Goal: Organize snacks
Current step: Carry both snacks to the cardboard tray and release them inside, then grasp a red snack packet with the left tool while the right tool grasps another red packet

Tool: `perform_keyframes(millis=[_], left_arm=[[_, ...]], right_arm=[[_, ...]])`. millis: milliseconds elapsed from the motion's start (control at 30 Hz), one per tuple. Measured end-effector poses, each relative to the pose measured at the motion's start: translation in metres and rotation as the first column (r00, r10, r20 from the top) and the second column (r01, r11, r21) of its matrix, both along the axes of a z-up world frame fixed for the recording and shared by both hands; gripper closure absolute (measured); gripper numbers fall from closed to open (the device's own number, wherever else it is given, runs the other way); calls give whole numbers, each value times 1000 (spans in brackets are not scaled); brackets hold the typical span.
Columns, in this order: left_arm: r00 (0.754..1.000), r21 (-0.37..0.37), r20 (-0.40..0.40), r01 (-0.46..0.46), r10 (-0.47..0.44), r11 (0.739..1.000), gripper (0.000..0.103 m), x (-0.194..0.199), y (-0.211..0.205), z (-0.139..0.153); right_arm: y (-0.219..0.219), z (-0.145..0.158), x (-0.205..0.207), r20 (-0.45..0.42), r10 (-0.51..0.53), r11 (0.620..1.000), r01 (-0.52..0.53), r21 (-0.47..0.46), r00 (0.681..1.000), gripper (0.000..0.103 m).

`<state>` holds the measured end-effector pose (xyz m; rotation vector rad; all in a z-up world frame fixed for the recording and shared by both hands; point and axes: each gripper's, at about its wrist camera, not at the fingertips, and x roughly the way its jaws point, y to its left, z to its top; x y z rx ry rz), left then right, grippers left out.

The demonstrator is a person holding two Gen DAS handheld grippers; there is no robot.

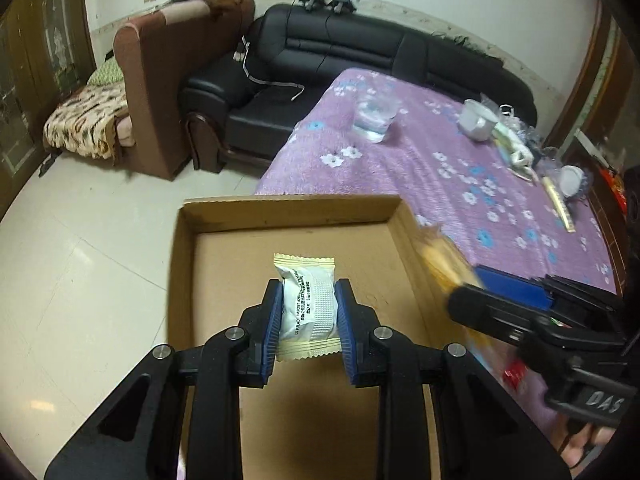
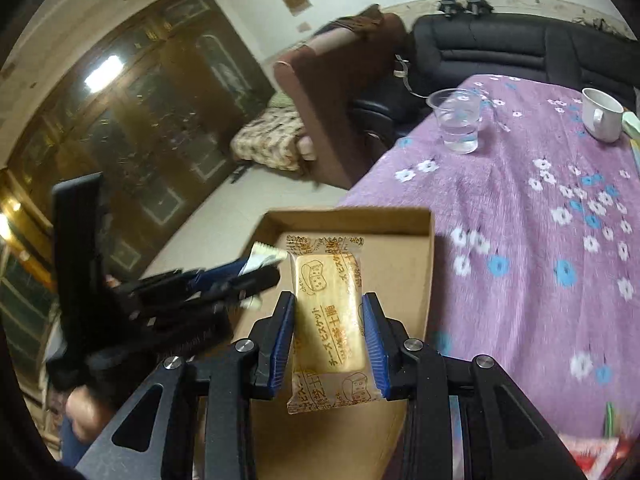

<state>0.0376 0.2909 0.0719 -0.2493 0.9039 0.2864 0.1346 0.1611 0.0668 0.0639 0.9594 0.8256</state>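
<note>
**A:** Left wrist view first: what do we have between our jaws?

**B:** Our left gripper [image 1: 307, 312] is clamped on a white snack packet [image 1: 306, 307] with cream crimped ends. Black print runs along it; we can make out little beyond "IMPORT". It hangs over the bare floor of the cardboard box [image 1: 216, 280].

**A:** And at three o'clock?

**B:** Our right gripper [image 1: 476, 280] comes in from there, its body lettered "DAS". The yellow thing at its tip is blurred.

**A:** What does the right wrist view give us?

**B:** There the right gripper [image 2: 329, 338] has its blue pads pressed on the long sides of a golden biscuit packet [image 2: 328, 320]. Japanese lettering runs along the wrapper, with small cheese-cube cartoons marked "cheese". It too sits over the box [image 2: 424, 240].

**A:** Anything behind?

**B:** Toward one o'clock, on the purple flowered cloth [image 2: 520, 220], stand a clear plastic cup [image 2: 456, 120] and a white mug [image 2: 602, 114], well apart from the box.
</note>
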Motion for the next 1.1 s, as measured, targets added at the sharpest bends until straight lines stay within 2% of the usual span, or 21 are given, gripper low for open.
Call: perform_keyframes(millis=[333,467,533,600,667,867,1000,1100], left_arm=[[996,-88,-72,-58,52,994,79,21,27,-38],[996,-102,-63,-74,68,992,78,19,31,-42],[996,-114,-55,-77,72,990,72,18,32,-42],[995,-117,-49,-93,88,989,56,16,35,-42],[995,-142,-39,-92,87,986,53,12,36,-43],[999,-176,-21,-49,46,983,52,-13,24,-44],[1000,-173,-1,-21,21,985,52,-29,14,-39],[1000,-140,0,-5,5,990,52,-34,4,-34]], right_arm=[[41,-44,48,-47,-49,994,44,-98,998,69],[44,-50,53,-56,-61,992,55,-112,997,66],[43,-51,54,-61,-61,993,54,-104,996,64],[40,-50,54,-63,-66,994,60,-92,996,62],[34,-45,52,-57,-69,994,64,-83,996,61],[-20,-23,26,0,-64,996,64,-55,998,58],[-74,-30,19,-14,-103,986,100,-130,995,59],[-110,-39,13,-31,-116,975,108,-196,993,60]])
